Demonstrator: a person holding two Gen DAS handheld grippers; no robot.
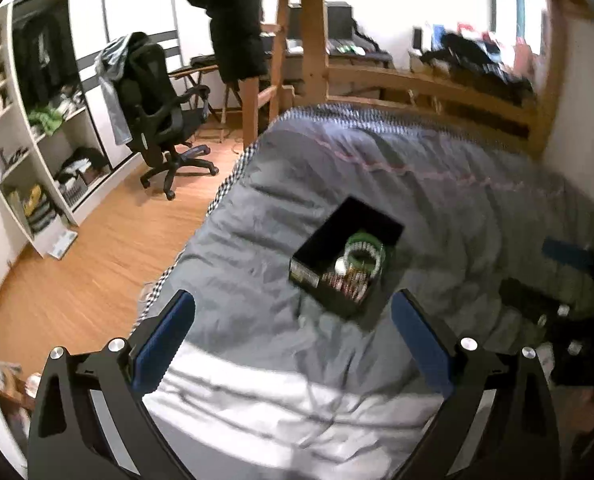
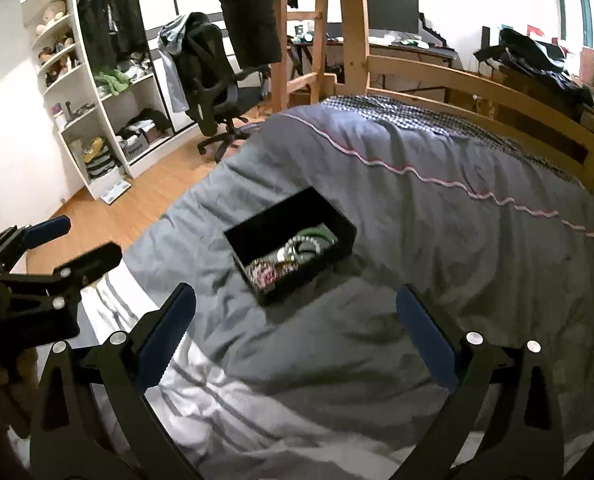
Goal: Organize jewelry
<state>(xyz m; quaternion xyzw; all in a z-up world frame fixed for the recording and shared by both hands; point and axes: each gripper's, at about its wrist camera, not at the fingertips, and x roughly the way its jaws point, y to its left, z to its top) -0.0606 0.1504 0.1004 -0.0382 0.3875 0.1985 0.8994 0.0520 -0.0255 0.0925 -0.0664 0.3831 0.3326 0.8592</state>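
Both the left gripper point(image 1: 293, 312) and right gripper point(image 2: 296, 306) hover spread wide and empty above the grey-quilted bed point(image 2: 437, 240), where an open black rectangular box point(image 2: 339, 226) holds green bead bracelets point(image 2: 315, 238).

Matt black box point(image 2: 297, 240), likely card. Glossy green beads point(image 1: 363, 254) inside. Duvet point(image 2: 437, 240) grey cloth, creased. Bed frame point(image 2: 477, 84) bare wood. Floor point(image 1: 97, 264) smooth wood. Gripper pads point(image 2: 167, 344) blue, matt.

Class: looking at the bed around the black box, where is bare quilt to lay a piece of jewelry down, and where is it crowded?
Bare grey quilt lies between the black box and the pink-stitched seam, and in front toward the right gripper. Crowded: the box's near end, heaped with bracelets.
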